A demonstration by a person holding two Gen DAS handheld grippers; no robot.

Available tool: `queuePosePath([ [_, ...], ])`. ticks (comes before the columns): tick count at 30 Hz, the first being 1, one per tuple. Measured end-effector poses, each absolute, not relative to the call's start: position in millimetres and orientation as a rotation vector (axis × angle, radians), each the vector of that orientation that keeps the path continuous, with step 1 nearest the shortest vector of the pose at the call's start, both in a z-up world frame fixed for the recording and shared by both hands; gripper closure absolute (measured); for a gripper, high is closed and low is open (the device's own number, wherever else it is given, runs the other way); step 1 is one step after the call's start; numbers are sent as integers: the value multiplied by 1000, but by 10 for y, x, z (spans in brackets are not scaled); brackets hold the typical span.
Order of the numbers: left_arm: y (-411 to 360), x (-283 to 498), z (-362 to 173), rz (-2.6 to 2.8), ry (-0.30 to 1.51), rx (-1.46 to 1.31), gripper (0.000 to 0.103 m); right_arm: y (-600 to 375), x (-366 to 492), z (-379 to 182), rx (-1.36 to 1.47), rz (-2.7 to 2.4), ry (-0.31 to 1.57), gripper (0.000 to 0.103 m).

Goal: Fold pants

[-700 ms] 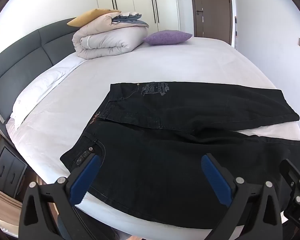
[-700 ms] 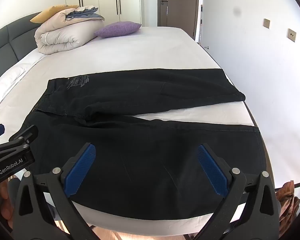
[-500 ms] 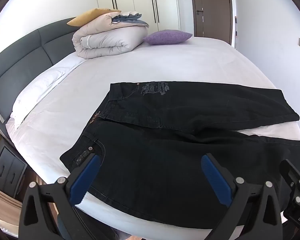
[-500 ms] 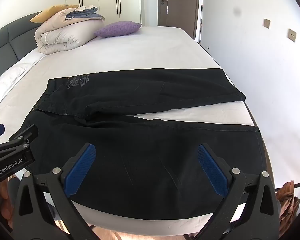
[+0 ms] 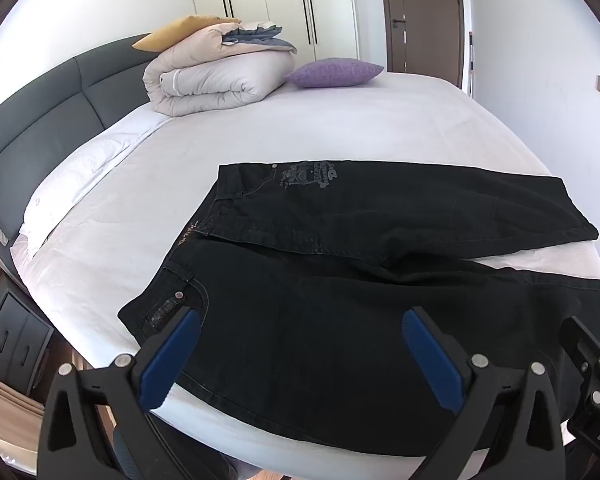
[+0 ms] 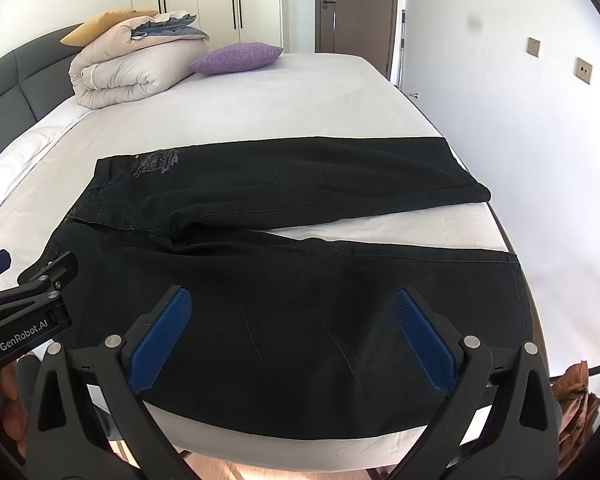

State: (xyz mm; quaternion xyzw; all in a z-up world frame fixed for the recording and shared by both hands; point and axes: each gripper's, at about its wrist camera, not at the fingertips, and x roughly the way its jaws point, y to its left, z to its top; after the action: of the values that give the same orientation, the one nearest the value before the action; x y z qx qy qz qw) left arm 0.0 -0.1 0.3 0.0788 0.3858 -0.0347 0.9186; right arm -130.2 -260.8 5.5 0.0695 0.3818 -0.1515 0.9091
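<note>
Pants (image 5: 340, 280) are lying unfolded, filling the lower middle of both frames, while I am hovering the left gripper (image 5: 300, 356) and right gripper (image 6: 292, 336) over the near leg with jaws spread wide, gripping nothing. Outward, the two legs are fanning toward the right edge of the bed (image 5: 260, 136). Folding is not yet begun, I judge; every fold is waiting.
</note>
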Motion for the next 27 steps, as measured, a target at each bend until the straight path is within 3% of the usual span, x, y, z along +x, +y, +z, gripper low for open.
queuePosePath([
  [27, -2, 0, 9, -71, 797, 162, 0, -2634, -1318, 56, 143, -313, 789, 0],
])
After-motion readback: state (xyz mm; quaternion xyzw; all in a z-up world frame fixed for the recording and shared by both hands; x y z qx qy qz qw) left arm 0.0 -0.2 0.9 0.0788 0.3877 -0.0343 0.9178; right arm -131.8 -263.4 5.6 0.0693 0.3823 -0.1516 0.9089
